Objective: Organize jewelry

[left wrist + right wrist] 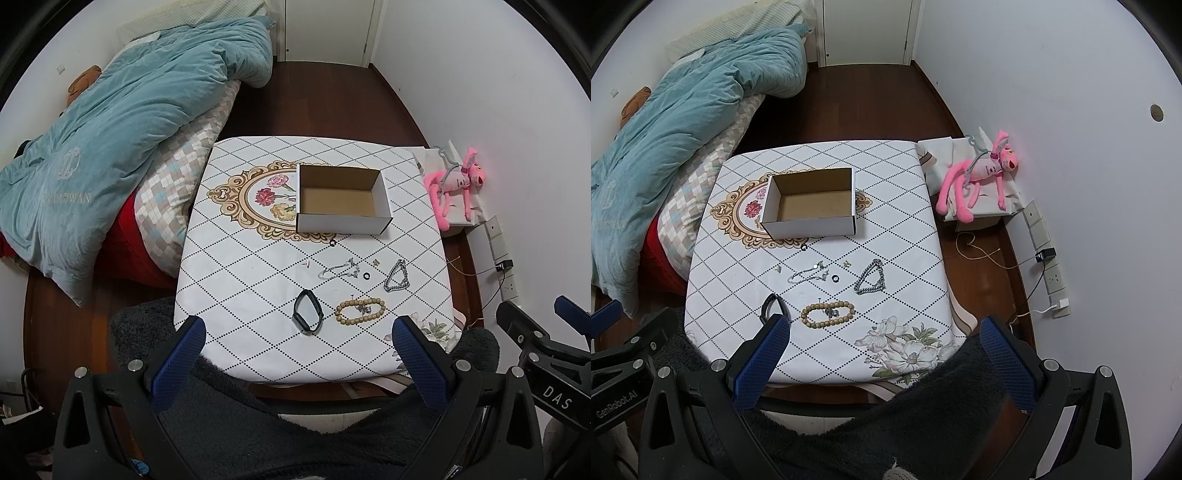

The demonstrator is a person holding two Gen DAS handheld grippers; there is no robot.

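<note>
Box (341, 221) long axis crosswise, opening up — bracelets (360, 312) nearer.

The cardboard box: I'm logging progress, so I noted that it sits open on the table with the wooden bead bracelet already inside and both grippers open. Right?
Not quite. The cardboard box is open but empty; the wooden bead bracelet lies on the table in front of it, as the left wrist view shows. The left gripper and right gripper are indeed open.

- Cardboard box (341, 201), matt white outside, raw brown inside.
- Chain bracelet (396, 276) gleamed metallic; beaded bracelet (360, 312) looked wooden.
- Tablecloth (236, 288) appeared smooth printed cloth.
- Floor (325, 99) showed glossy dark wood.
</note>
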